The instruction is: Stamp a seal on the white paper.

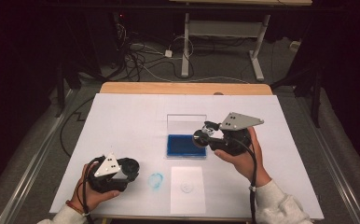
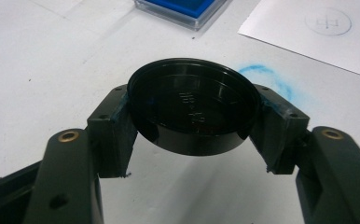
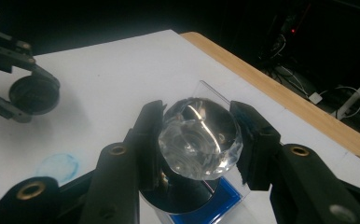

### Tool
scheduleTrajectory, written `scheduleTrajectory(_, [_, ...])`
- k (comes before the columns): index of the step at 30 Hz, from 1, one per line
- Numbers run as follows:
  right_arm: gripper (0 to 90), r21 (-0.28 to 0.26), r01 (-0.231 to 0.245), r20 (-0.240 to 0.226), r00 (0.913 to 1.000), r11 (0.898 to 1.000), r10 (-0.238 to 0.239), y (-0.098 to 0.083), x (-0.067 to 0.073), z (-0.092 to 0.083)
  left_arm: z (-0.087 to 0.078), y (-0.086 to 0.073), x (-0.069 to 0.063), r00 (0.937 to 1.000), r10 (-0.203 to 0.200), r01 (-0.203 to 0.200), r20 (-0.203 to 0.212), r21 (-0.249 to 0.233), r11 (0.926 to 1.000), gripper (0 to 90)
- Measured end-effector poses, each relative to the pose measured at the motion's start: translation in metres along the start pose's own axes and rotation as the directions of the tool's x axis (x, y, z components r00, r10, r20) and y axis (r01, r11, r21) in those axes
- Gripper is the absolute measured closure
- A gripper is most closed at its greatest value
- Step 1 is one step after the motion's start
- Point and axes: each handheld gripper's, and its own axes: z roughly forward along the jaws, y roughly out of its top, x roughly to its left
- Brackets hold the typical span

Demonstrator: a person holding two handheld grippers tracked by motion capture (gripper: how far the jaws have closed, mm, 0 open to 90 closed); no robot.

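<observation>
Round glossy black cap point(image 2: 194, 112); faceted clear stamp knob point(image 3: 199, 137).

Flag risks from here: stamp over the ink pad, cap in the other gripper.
1. The right gripper clamps the stamp by its smooth, faceted clear knob; it could twist or slip.
2. The stamp hangs above the open ink pad, close to its upright clear lid; a sideways move may knock it.
3. A blue smear already lies beside the paper; more stray ink seems likely.
</observation>
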Motion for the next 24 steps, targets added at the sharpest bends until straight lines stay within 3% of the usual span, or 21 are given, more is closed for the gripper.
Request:
scheduleTrajectory(10, [57.4, -0.015, 0.027, -0.021, 0.9994, 1.0, -0.027, 0.004, 0.014, -0.011, -0.001, 0.001, -0.001, 1.0, 0.004, -0.004, -0.002, -0.003, 1.0, 36.4])
scheduleTrajectory(24, [57.4, -0.013, 0.043, -0.054, 0.9976, 0.999, -0.043, 0.001, 0.025, -0.01, 0.0, 0.001, -0.001, 1.0, 0.008, -0.008, -0.003, 0.001, 1.0, 36.4])
